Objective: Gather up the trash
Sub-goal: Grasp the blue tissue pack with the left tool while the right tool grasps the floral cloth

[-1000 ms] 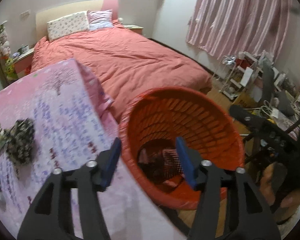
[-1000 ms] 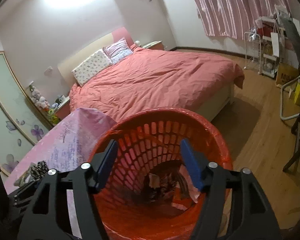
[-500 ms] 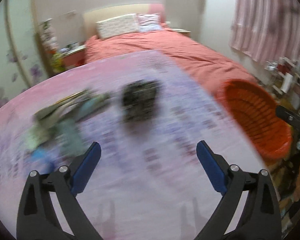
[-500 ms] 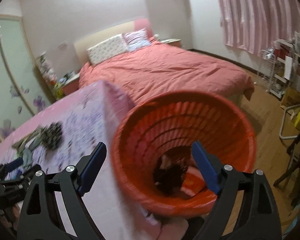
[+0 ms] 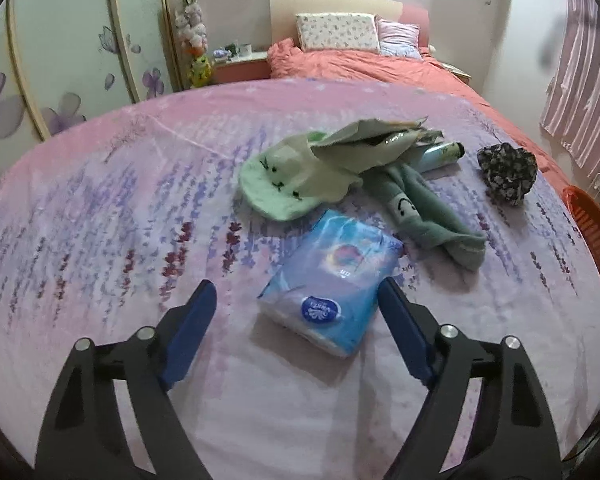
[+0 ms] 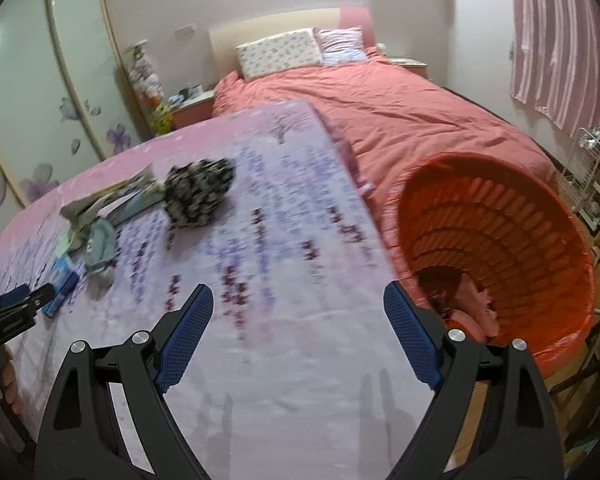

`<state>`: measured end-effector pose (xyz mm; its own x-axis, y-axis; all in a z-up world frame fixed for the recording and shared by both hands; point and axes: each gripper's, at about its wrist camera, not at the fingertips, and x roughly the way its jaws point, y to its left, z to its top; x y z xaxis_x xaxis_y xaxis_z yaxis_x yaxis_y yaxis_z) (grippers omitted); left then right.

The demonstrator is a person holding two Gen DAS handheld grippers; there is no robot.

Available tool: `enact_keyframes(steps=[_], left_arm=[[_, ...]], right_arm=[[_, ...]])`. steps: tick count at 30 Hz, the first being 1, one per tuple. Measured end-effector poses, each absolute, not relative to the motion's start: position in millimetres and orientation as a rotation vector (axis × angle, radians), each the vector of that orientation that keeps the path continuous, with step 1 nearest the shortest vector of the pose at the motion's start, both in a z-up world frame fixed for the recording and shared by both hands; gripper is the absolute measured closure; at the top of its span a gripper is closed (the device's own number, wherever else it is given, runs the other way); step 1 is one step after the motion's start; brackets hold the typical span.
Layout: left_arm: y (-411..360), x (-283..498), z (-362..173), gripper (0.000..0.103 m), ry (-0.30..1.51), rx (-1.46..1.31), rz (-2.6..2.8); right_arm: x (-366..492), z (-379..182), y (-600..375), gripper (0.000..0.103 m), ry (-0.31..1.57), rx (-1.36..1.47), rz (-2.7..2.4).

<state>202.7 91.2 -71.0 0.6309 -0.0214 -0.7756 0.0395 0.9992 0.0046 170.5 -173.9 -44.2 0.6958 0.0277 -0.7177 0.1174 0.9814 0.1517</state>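
The left gripper (image 5: 296,300) is hovering over a blue plastic tissue pack (image 5: 332,280) lying on the lavender-printed tablecloth (image 5: 100,220); its jaws are closing from wide, straddling the pack without pressing it. It should be lowering squarely before pinching. The right gripper (image 6: 298,312) is hanging wide open and empty, near the orange slatted plastic basket (image 6: 540,216) at the table's right edge.

Pretty busy bedroom. There's a bed (image 6: 380,112) with a salmon-pink cover and two pillows (image 6: 280,56) up at the headboard, pink striped curtains (image 6: 556,40) on the right, and a wardrobe (image 6: 40,80) with purple flower decals on the left. A small nightstand (image 5: 240,66) sits just beside the bed.
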Motion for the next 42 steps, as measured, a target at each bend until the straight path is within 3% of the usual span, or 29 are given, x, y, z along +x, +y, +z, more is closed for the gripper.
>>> enact_keyframes(steps=[7,17,33,35,37,42], left_arm=[[73,217,-81,0.039,0.916,0.044,-0.059],[139,228,-81,0.039,0.921,-0.069,0.152],[144,229,-80,0.038,0.924,-0.075,0.154],[144,229,-80,0.037,0.924,-0.074,0.154],[144,229,-80,0.037,0.925,-0.075,0.153],[141,230,-82,0.036,0.925,-0.076,0.152]], right_arm=[[182,-48,-151,0.016,0.827,0.157,-0.028],[205,-55,-129,0.016,0.856,0.134,-0.001],[302,-51,-95,0.017,0.897,0.19,-0.062],[311,-56,-95,0.026,0.921,0.19,-0.081],[317,-64,-96,0.044,0.959,0.194,-0.088],[295,-63,-100,0.073,0.94,0.168,-0.066]])
